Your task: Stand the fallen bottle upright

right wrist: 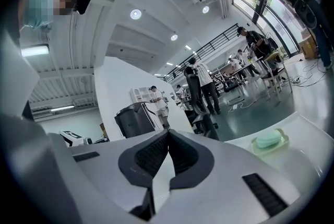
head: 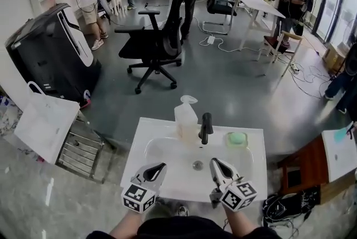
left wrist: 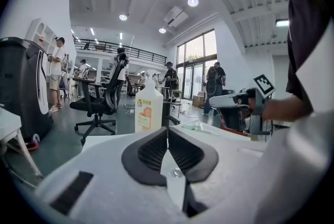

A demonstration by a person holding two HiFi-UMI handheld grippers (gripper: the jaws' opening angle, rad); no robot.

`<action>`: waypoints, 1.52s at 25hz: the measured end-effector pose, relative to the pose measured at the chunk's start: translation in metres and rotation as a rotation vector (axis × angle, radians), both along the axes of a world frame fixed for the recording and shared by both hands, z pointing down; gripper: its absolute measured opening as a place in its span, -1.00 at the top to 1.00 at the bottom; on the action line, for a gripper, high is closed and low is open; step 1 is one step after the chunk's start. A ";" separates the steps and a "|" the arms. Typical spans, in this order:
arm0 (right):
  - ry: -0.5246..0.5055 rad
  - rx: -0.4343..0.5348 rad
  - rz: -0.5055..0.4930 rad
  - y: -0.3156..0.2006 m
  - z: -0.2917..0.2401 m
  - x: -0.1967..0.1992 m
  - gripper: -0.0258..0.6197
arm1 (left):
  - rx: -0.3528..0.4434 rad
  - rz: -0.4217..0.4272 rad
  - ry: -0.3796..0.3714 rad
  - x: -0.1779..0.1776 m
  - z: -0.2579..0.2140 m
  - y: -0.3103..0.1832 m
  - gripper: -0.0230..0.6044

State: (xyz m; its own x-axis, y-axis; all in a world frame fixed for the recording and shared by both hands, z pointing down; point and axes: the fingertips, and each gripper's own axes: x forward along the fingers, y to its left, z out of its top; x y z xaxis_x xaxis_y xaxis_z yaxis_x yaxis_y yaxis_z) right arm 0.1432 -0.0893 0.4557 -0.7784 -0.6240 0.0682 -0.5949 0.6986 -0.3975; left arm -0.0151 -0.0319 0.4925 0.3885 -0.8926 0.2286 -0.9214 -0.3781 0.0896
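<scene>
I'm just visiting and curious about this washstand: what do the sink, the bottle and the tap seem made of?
The sink looks like glazed ceramic or moulded resin: white, smooth, faintly glossy. The bottle is likely plastic: its pale wall looks translucent and dull, with a printed label. The tap is perhaps metal under a matte black coat.

No words or numbers can be read. The bottle [left wrist: 148,109] bears an orange label [left wrist: 145,112] with a picture, its print too small to make out. The cubes on the left gripper [head: 162,166] and right gripper [head: 213,163] carry black-and-white square marker patterns only.
</scene>
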 end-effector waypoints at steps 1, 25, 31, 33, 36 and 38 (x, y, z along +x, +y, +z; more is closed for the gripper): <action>0.001 -0.002 -0.002 0.004 0.001 0.001 0.91 | 0.001 0.000 0.003 0.000 -0.002 0.007 0.85; 0.070 -0.038 0.150 0.130 0.011 -0.022 0.92 | -0.017 0.143 -0.004 -0.038 -0.008 0.131 0.86; 0.087 -0.030 0.166 0.164 0.011 -0.028 0.92 | -0.013 0.164 0.016 -0.043 -0.007 0.158 0.86; 0.088 -0.028 0.177 0.172 0.010 -0.029 0.92 | -0.013 0.176 0.017 -0.043 -0.006 0.164 0.86; 0.087 -0.024 0.193 0.183 0.009 -0.029 0.92 | -0.015 0.190 0.015 -0.042 -0.004 0.175 0.86; 0.084 -0.024 0.203 0.190 0.010 -0.027 0.92 | -0.014 0.198 0.015 -0.040 -0.003 0.181 0.86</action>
State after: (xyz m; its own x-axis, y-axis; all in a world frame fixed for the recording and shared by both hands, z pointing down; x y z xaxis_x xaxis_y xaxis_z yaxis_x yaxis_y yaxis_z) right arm 0.1162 0.1006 0.4656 -0.6278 -0.7649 0.1445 -0.7542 0.5518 -0.3559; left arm -0.0552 0.1487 0.4895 0.5598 -0.7952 0.2331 -0.8276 -0.5506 0.1090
